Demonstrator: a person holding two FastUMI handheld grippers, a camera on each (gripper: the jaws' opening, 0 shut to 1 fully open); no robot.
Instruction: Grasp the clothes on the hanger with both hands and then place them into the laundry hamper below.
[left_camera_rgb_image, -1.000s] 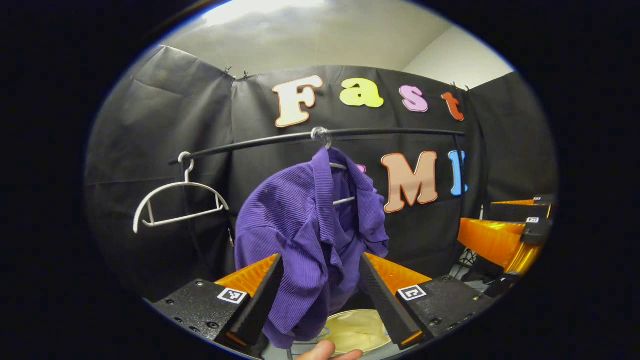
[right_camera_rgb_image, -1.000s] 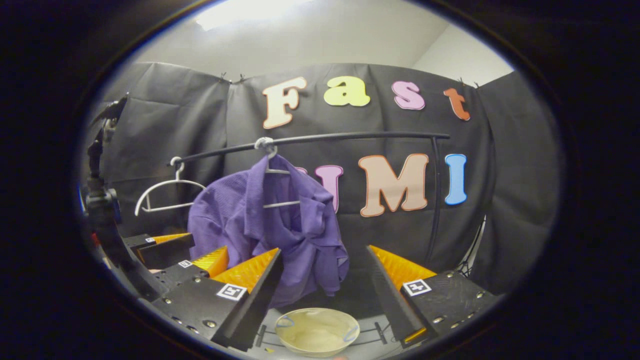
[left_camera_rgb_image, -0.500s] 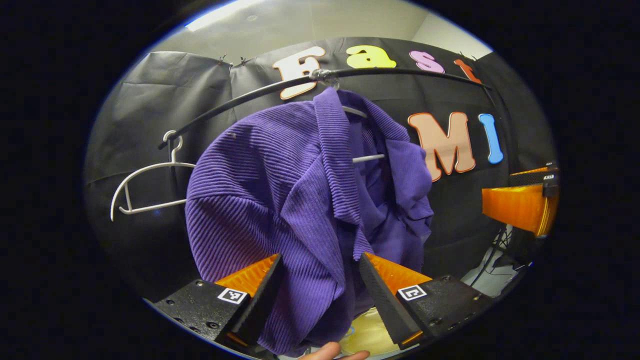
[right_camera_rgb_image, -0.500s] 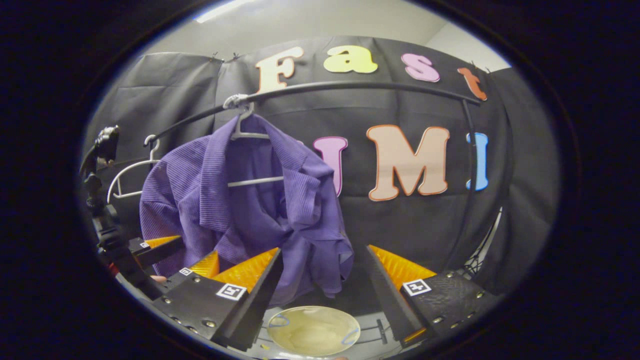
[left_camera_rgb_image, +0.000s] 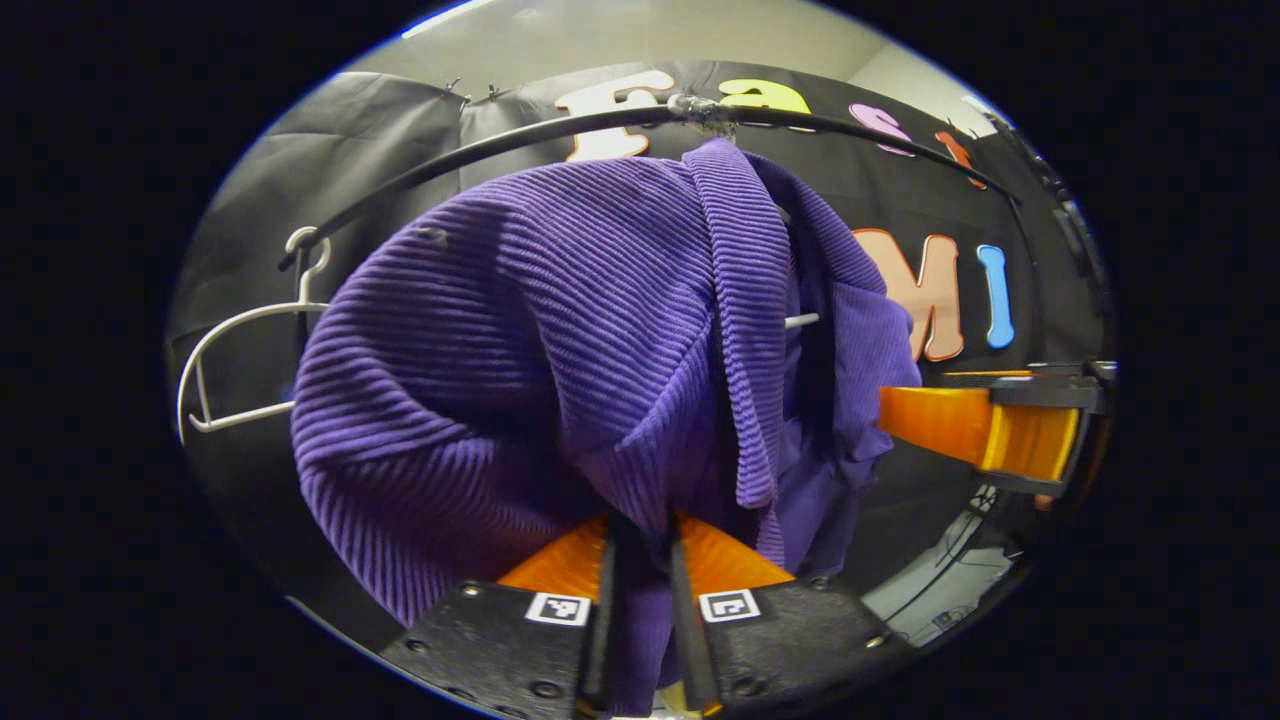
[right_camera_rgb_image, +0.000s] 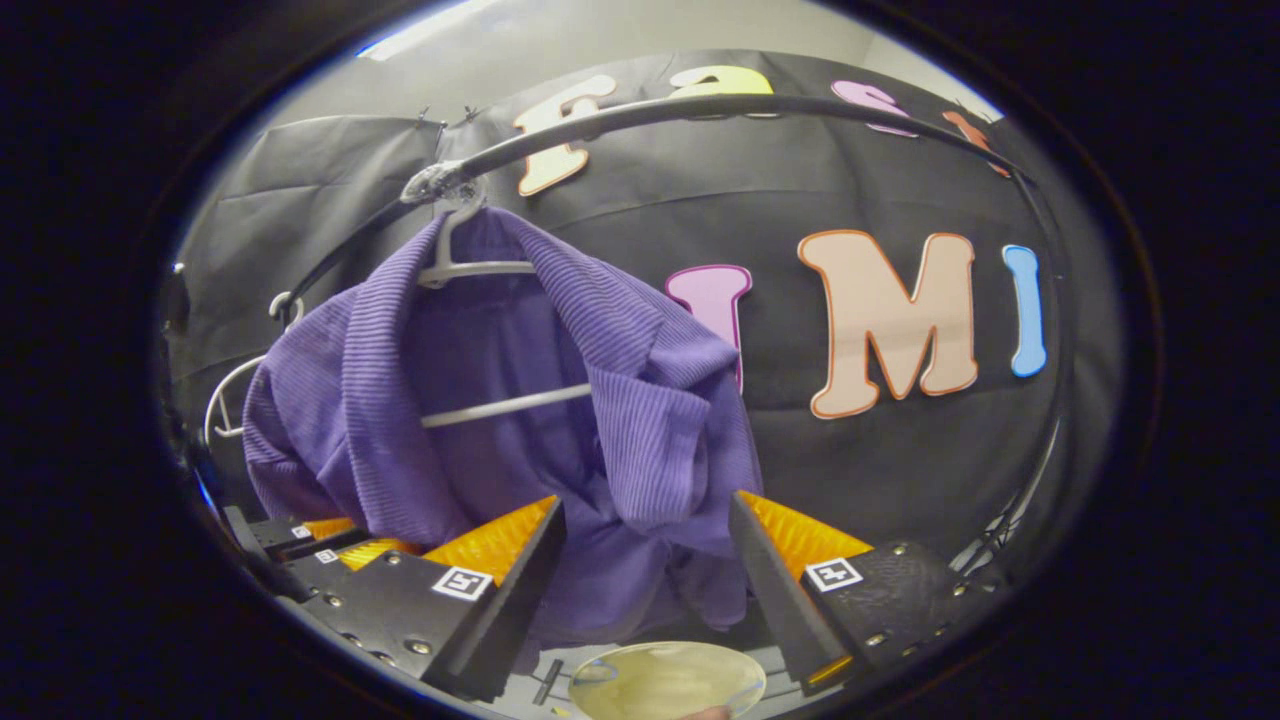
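the purple shirt (left_camera_rgb_image: 520, 340) hangs on a white hanger (right_camera_rgb_image: 470, 268) hooked over the black rail (right_camera_rgb_image: 700, 108), in front of the black cloth wall. its ribbed fabric drapes in folds, with the collar band running down the middle in the left gripper view and the hanger's crossbar (right_camera_rgb_image: 505, 405) showing through the open front in the right gripper view.

the left gripper (left_camera_rgb_image: 640, 560) is nearly closed, its two fingers pinching a fold of the shirt low on the front; cloth runs down between the fingers and out below them. the right gripper (right_camera_rgb_image: 645, 545) is wide open, its fingers standing either side of the shirt's lower right part, with the cloth hanging between them; whether either finger touches the cloth i cannot tell. in the left gripper view the right gripper (left_camera_rgb_image: 985, 425) shows at the right edge, just beside the shirt's right side. in the right gripper view the left gripper (right_camera_rgb_image: 335, 540) shows low on the left, tucked under the shirt's hem.

the hamper (right_camera_rgb_image: 665, 680) sits below the shirt, its pale round rim showing at the bottom of the right gripper view between the fingers.

a second, bare white hanger (left_camera_rgb_image: 235, 345) hangs on the same rail to the left of the shirt, close to its shoulder.
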